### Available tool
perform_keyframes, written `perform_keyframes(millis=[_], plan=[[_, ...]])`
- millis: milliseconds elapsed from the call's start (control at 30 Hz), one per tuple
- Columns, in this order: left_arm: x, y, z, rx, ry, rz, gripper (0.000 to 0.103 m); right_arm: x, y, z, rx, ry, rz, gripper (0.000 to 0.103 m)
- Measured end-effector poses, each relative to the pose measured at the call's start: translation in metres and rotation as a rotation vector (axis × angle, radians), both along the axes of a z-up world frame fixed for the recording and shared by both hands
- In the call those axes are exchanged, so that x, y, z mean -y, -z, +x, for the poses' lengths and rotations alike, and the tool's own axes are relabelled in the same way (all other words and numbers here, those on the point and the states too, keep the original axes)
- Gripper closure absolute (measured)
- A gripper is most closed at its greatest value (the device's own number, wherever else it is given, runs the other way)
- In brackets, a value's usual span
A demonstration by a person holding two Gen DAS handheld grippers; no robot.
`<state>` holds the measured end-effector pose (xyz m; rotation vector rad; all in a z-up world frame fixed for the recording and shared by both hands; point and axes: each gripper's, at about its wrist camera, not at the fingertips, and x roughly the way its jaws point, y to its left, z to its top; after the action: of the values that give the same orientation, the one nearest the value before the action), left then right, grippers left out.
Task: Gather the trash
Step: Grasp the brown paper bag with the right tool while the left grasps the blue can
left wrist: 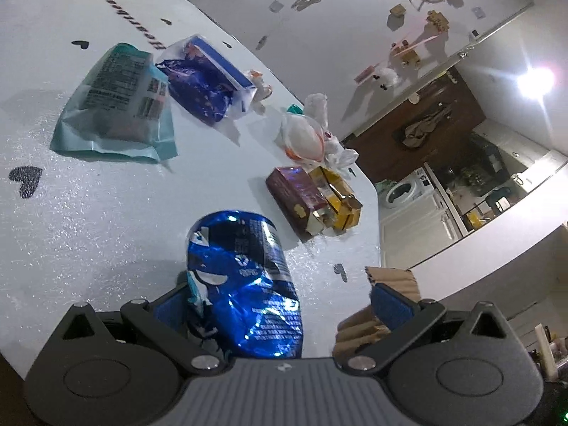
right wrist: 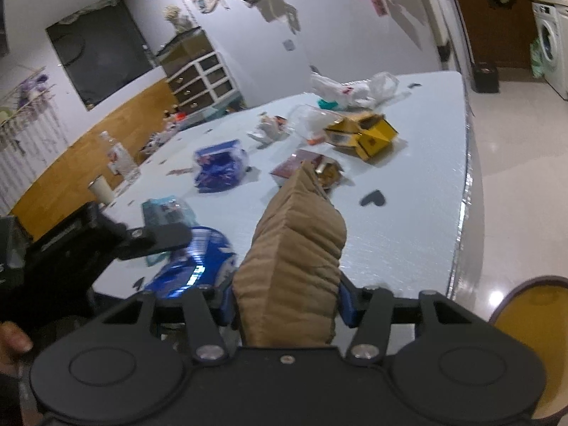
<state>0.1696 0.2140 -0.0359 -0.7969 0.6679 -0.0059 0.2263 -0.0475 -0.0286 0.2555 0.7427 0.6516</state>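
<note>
A shiny blue foil wrapper [left wrist: 245, 284] lies on the pale table [left wrist: 106, 220] between the wide-open fingers of my left gripper [left wrist: 284, 305], not clamped. It also shows in the right wrist view [right wrist: 191, 266]. My right gripper [right wrist: 287, 301] is shut on a folded brown paper bag [right wrist: 294, 248], held above the table's near edge; the bag's edge shows behind my left gripper's right finger [left wrist: 390, 280]. More trash lies beyond: a teal pouch [left wrist: 117, 103], a blue-and-clear packet [left wrist: 209, 78], a maroon box [left wrist: 298, 195], a yellow box [right wrist: 365, 133] and white plastic bags [left wrist: 312, 131].
The table's right edge [right wrist: 465, 177] drops to a glossy floor. A clear bottle [right wrist: 120, 158] and a white cup [right wrist: 101, 190] stand at the table's left edge. A yellow-lined bin [right wrist: 532, 337] sits on the floor at lower right. A washing machine [right wrist: 550, 42] stands far right.
</note>
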Motion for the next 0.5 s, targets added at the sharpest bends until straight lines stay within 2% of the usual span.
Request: perform_keyframes(millis=[67, 167, 267, 367, 433, 500], plan=[[-0.002, 0.000, -0.001, 0.014, -0.004, -0.007, 0.000, -0.002, -0.003, -0.004, 0.017, -0.008, -0.003, 0.048], [-0.008, 0.000, -0.003, 0.047, -0.011, -0.062, 0.001, -0.006, -0.006, -0.007, 0.035, -0.019, -0.010, 0.048], [-0.014, 0.002, -0.004, 0.028, -0.039, -0.119, 0.002, -0.009, -0.007, -0.008, 0.045, -0.022, -0.019, 0.048], [-0.020, 0.009, 0.000, -0.007, -0.037, -0.179, 0.013, -0.012, -0.006, -0.009, 0.048, -0.031, -0.016, 0.048], [-0.021, 0.014, 0.003, -0.022, -0.020, -0.191, 0.025, -0.015, -0.005, -0.009, 0.051, -0.041, -0.015, 0.048], [-0.020, 0.017, 0.005, -0.037, -0.005, -0.189, 0.032, -0.017, -0.004, -0.011, 0.053, -0.048, -0.019, 0.048]])
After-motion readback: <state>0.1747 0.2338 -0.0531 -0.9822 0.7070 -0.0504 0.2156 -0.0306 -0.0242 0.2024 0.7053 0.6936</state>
